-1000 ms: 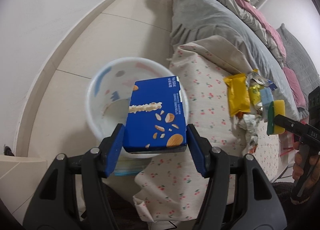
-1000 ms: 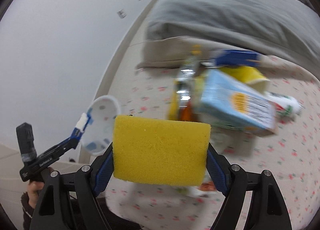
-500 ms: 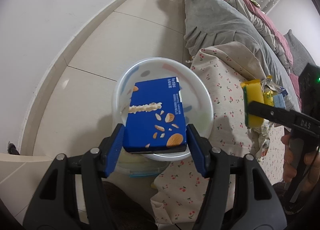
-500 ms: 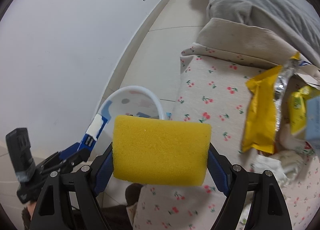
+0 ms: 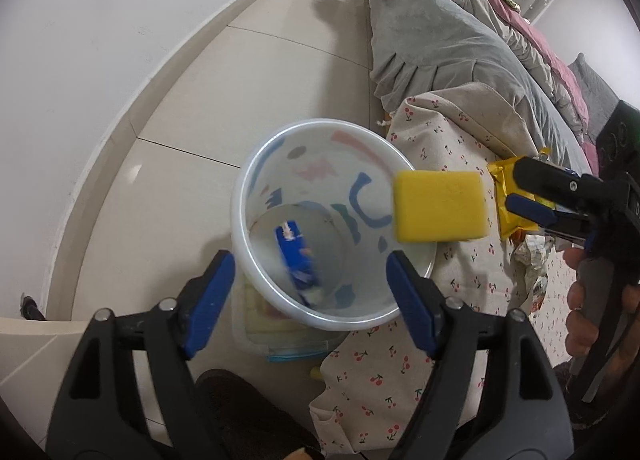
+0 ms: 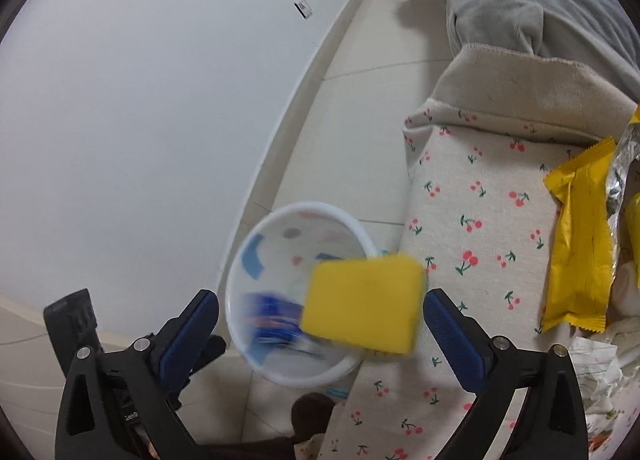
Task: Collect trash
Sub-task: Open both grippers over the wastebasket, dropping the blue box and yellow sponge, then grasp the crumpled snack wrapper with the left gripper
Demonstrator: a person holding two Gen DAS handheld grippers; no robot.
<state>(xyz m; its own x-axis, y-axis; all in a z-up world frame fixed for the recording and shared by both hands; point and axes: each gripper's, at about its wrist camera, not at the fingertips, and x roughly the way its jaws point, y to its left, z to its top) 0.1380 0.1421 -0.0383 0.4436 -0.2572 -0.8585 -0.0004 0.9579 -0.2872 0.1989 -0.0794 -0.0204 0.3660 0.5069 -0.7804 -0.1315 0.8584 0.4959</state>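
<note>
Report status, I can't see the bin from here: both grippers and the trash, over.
Left gripper open, blue carton inside bin. Right gripper open, yellow sponge loose by the bin rim. Nothing blocking the opening.

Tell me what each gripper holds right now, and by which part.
Nothing. Both the left gripper and the right gripper have open jaws; the sponge and blue box are loose over and in the bin.

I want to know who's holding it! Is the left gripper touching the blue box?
Apart. In the left wrist view the left gripper has its fingers spread wide, and the blue box is down inside the white bin, clear of both.
</note>
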